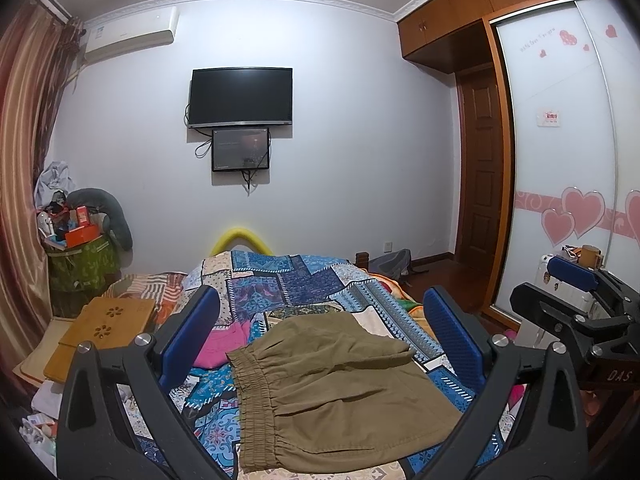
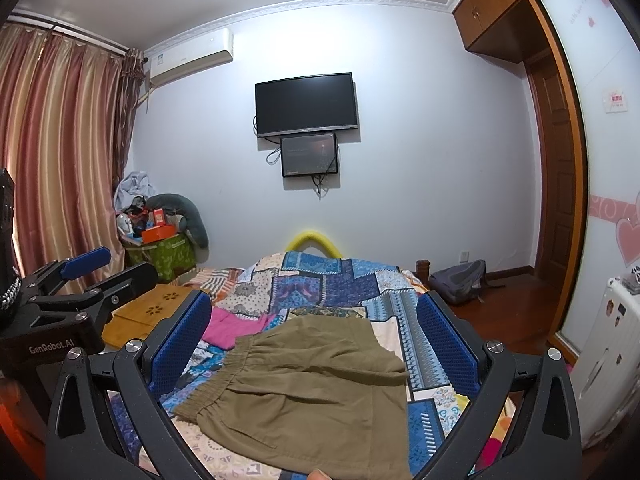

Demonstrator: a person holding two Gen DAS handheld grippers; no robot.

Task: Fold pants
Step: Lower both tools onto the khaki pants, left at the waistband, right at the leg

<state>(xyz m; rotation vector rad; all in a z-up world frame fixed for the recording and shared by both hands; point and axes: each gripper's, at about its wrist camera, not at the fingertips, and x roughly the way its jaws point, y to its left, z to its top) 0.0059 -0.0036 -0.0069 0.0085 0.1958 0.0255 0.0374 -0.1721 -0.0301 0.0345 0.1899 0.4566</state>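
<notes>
Here, through my left wrist camera, the pants (image 1: 340,396) lie on the patchwork bedspread (image 1: 280,284), a folded olive-brown bundle with the gathered elastic waistband along its left edge and soft creases running across the top layer. A pink garment (image 1: 226,344) lies just beyond the waistband's far corner, touching or nearly touching it. My left gripper (image 1: 324,332) hangs above the bed with its blue fingers (image 1: 452,336) spread wide, one on each side of the pants, holding nothing. Off to the right my right gripper (image 1: 576,280) shows from the side, raised clear of the bed; from this angle I cannot tell how its fingers stand. A wooden lap tray (image 1: 104,328) sits to the left of the bedspread, and a television (image 1: 240,96) hangs on the far wall.

Through my right wrist camera the pants (image 2: 308,392) look the same, folded flat, waistband toward the left, the bottom edge reaching the foot of the view, where a fingertip (image 2: 318,474) just shows. My right gripper (image 2: 316,328) is level above them, blue fingers (image 2: 448,340) wide apart and empty. My left gripper (image 2: 86,268) is visible at the left, held up beside the curtain (image 2: 60,152); its fingers appear from the side only.
</notes>
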